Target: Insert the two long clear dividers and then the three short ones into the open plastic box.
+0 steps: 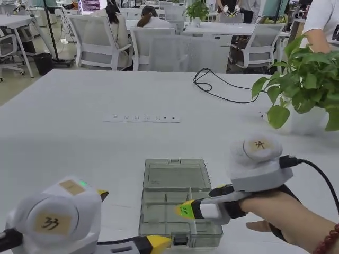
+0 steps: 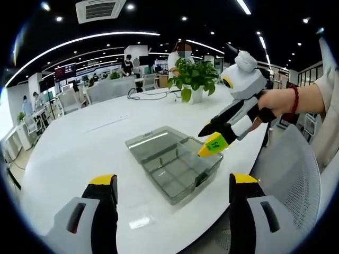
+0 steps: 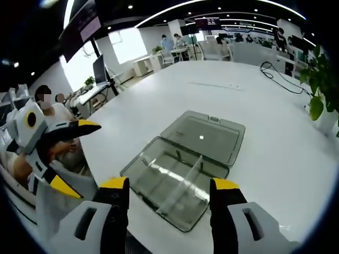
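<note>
The open clear plastic box (image 1: 153,225) lies at the near edge of the white table, its lid (image 1: 177,175) folded flat away from me. One clear divider (image 3: 185,180) stands upright in the tray (image 3: 153,177); in the head view the divider (image 1: 191,217) is a thin line right of the middle. My right gripper (image 1: 186,208) reaches in from the right, its tips over the tray, and its jaws (image 3: 169,186) are apart with nothing gripped. My left gripper (image 1: 130,219) sits at the lower left, open and empty, facing the box (image 2: 169,164). The right gripper (image 2: 213,138) hangs over the box's right end.
Farther back on the table lie a white power strip (image 1: 142,118) and a looped black cable (image 1: 222,87). At the right edge stands a potted plant (image 1: 304,90). Chairs and seated people are behind the table. The box sits close to the table's front edge.
</note>
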